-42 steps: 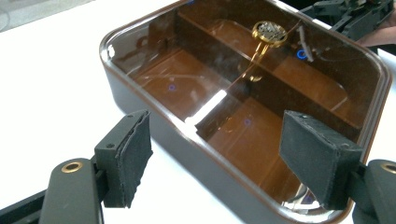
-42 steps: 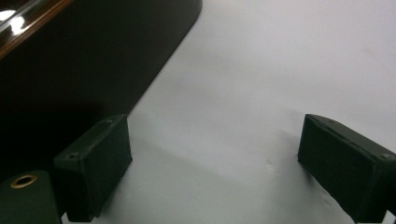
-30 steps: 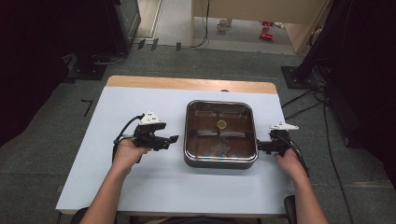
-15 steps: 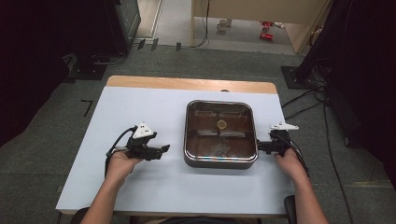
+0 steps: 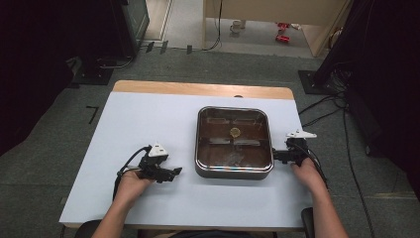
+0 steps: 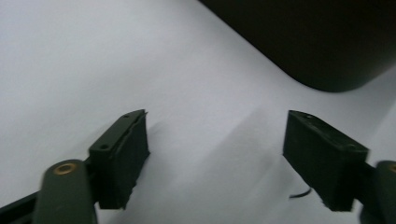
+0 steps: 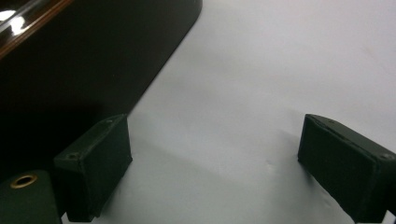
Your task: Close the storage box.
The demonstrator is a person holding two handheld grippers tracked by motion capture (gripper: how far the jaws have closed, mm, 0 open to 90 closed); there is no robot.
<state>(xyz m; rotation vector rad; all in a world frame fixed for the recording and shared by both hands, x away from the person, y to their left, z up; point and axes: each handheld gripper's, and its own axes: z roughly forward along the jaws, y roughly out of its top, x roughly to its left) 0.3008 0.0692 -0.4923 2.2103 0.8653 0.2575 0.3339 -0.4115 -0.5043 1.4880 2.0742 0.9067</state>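
Two hand-held grippers flanking a square pan on a white table

High view: the pan (image 5: 234, 142), dark and square with a shiny rim, sits right of the table's (image 5: 148, 124) centre, a small round object on its brown floor; the left gripper (image 5: 172, 172) lies near the front edge, apart from the pan's front-left corner and pointing toward it, while the right gripper (image 5: 275, 155) rests just beside the pan's right wall. Left gripper view: the left gripper (image 6: 215, 158) has its jaws spread wide over bare table, nothing between them, with a rounded corner of the pan (image 6: 322, 42) ahead at upper right. Right gripper view: the right gripper (image 7: 212, 168) also has its jaws spread wide and empty, the left jaw close against the pan's (image 7: 84, 60) dark wall, whether touching cannot be told
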